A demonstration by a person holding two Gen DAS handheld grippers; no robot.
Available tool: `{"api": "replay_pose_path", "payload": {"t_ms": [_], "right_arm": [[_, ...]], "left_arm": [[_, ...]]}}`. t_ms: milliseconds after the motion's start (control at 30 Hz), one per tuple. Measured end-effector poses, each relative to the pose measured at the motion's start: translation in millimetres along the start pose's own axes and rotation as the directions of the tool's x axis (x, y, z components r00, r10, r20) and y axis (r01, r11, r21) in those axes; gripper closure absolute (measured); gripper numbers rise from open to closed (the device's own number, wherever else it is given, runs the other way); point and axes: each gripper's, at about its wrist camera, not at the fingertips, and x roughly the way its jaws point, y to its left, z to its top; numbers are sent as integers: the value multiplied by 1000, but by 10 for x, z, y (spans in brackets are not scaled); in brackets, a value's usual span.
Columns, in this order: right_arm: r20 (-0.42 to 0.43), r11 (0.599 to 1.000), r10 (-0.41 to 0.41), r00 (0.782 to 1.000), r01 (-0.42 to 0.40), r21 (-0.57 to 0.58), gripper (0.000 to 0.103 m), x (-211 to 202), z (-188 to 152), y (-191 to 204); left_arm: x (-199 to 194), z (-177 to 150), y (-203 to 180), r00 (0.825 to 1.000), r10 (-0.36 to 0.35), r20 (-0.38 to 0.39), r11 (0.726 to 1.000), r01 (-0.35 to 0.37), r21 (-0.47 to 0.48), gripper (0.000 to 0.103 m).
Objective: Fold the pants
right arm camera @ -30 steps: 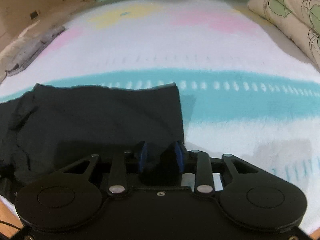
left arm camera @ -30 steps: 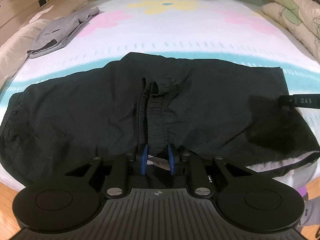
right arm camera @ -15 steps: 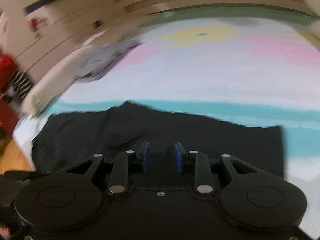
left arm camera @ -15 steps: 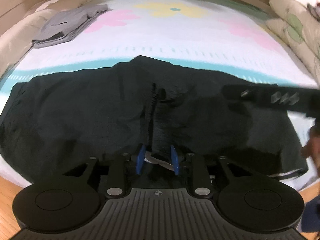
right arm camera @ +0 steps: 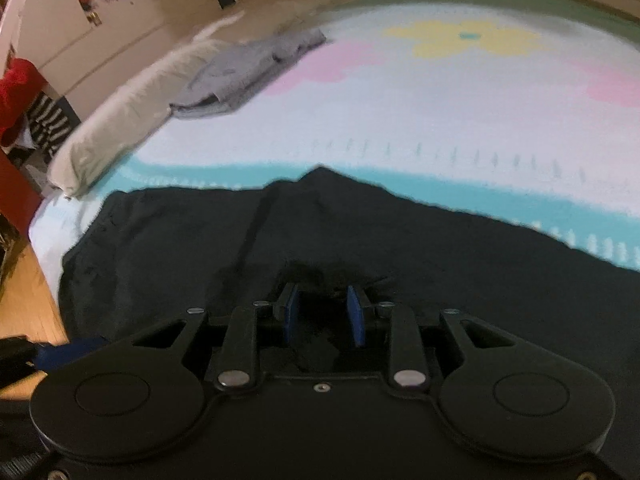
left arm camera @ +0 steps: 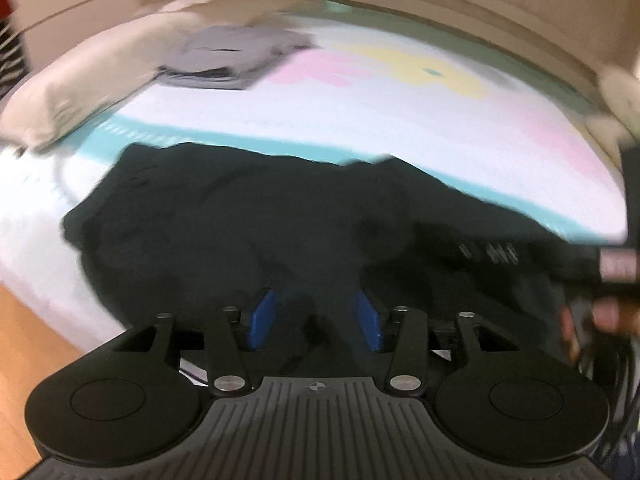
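Observation:
Black pants lie spread on the bed near its front edge; they also show in the right wrist view. My left gripper has its blue pads apart with black cloth between and under them; the view is blurred. My right gripper sits low over the pants with dark cloth bunched between its blue pads. The right gripper's body and the holding hand show at the right edge of the left wrist view.
A folded grey garment lies at the far left of the bed, also in the right wrist view. A pale pillow lies along the left edge. The bedspread has pastel flowers. Wooden floor is at the left.
Both grippers swung left along the pants. The left gripper's pads have spread wider. The right gripper moved from the leg hem to the middle of the pants, carrying cloth.

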Motion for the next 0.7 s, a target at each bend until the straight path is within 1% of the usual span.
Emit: {"api": "replay_pose_path", "payload": {"t_ms": [100,133,167,233,267,300,333,400,500,600,633,700], "right_arm": [[-42,1000,-5,999,6,23,67,128,-29,-52],[-31,999,10,999,-9,31,67,124,-47,-83],[-30,999,19,999,-18,41,67,129,-54,-102],[-31,998,26,999,-24,49,67,128,-48,-112],[-33,999,22,999,-21,41,67,127,-46,-97],[-31,999,16,999,-15,28,67,123,-48,-79],[-29,1000,9,1000,-9,11,67,114,-54,-57],[-18,1000,-8,1000,7,-29,66,112,-78,-4],[-11,998,-20,1000,19,-60,64,110,-91,44],[-12,998,-15,1000,14,-57,64,109,-81,34],[-13,999,-11,1000,10,-53,64,115,-74,24],[-17,999,-3,1000,3,-47,64,115,-66,8]], "left_arm": [[25,83,308,998,55,39,993,-51,-102,58],[32,103,392,997,64,50,990,-57,-131,54],[39,116,505,996,66,62,984,-54,-167,48],[47,118,703,996,44,78,972,-25,-232,40],[49,103,806,996,32,85,960,-7,-281,39],[53,99,882,996,35,84,949,-7,-314,39],[75,91,930,996,56,73,942,-28,-336,39],[105,85,973,992,107,65,935,-78,-346,39],[184,94,994,988,146,46,939,-124,-321,39],[272,82,995,989,148,2,944,-141,-297,39],[246,56,1021,989,149,3,943,-141,-302,39],[152,44,1087,987,154,46,933,-129,-336,39]]}}
